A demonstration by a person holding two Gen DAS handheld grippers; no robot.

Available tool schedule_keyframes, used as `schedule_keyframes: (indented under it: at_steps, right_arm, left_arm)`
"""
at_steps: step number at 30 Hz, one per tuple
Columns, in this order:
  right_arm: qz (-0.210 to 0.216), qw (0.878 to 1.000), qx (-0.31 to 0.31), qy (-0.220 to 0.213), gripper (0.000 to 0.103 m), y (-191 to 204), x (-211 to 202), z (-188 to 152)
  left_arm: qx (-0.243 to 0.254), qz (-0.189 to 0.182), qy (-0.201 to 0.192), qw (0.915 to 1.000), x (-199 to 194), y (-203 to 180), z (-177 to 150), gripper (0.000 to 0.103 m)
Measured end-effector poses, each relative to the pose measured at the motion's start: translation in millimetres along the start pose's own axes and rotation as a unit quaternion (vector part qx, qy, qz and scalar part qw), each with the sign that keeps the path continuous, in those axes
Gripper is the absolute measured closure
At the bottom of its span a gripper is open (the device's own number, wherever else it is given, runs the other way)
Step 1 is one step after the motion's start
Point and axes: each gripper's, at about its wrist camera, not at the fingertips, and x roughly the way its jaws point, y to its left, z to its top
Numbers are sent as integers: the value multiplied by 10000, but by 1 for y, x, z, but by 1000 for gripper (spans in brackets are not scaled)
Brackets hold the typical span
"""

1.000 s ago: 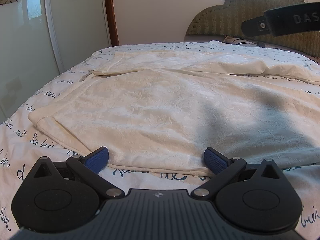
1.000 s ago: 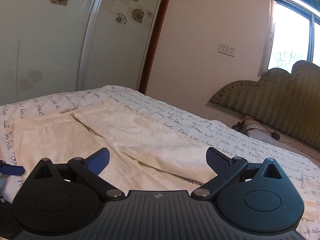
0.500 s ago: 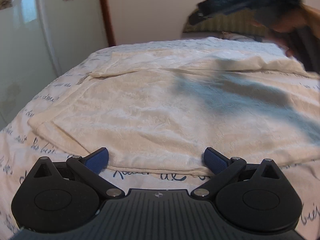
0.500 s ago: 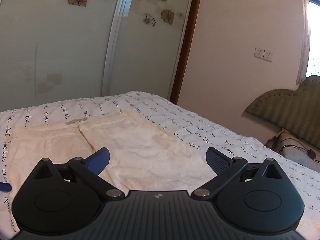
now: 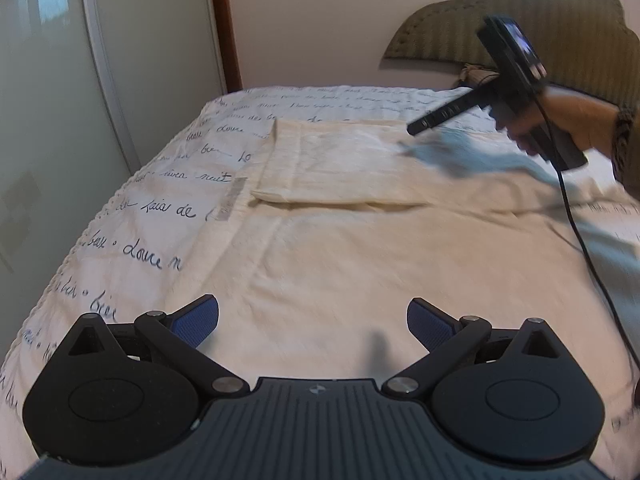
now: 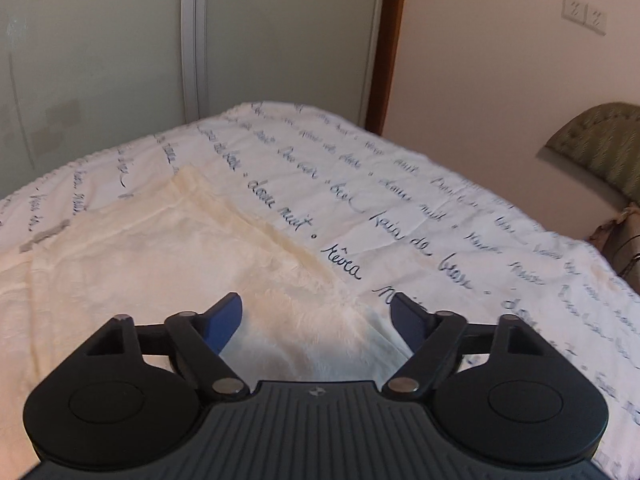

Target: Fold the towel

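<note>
Change, left view: now above the towel (image 5: 360,248) rather than at its near edge as a second ago; folded layer farther off, script-printed sheet (image 5: 152,208) wider on the left.
Change, right tool: no longer a dark bar at the top right of the left view; now lower and nearer, over the far right part of the towel, gripped by a hand (image 5: 576,124), a cable (image 5: 576,232) trailing across the cloth.
Change, right view: window gone from sight; fingers now over a towel corner, not over the middle of the cloth.
Surface: bed under a white sheet with dark handwriting; cream towel spread on it, far part doubled over into a second layer with its fold edge (image 5: 336,200) across the middle.
Room: frosted sliding doors (image 6: 100,60) on the left, brown door frame, pale wall with sockets (image 6: 584,12), green padded headboard (image 5: 520,28).
Left gripper (image 5: 313,322): blue pads wide apart, nothing between them, low over the near towel; contact unclear.
Right gripper (image 6: 316,320): pads wide apart, towel corner (image 6: 360,316) in the gap, nothing clamped; contact unclear.
</note>
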Motion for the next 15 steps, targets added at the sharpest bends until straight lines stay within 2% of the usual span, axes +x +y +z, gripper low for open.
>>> schedule_keyframes:
  at_steps: [3,6,7,8,9,10,12,15]
  right_arm:
    - [75,9998,26,154,25,-10,28,5]
    - [391,9987,252,185,29,-23,42,10]
    - [583,9972,378,258,35,-27,46,11]
    - [796,9954,450,297,54,-29,47,11]
    - [898,9946,421,303,67,-28,47,11]
    - [925,9949,284,299,72,-24,45,12]
    - [725,9972,-63,186,91,-14,34,11]
    - [344,9963,-739,-262,94,14,3,8]
  left_arm:
    - [-417,-260,73,9988,22,23,26,3]
    - [-638,-409,97,9971,45,36,56,3]
    - [-637,-467,108,9968,53,37,65,3]
    - [-640,-505,110,9966,60,37,74,3]
    - [-699,-508,109,9962,66,38,82,3]
    - [-755,-552,111,9956,72,38,90,3]
    - [-962,-696,141,9928,86,42,107,3]
    - [-1561,-971,151,9828,102,52,127,4]
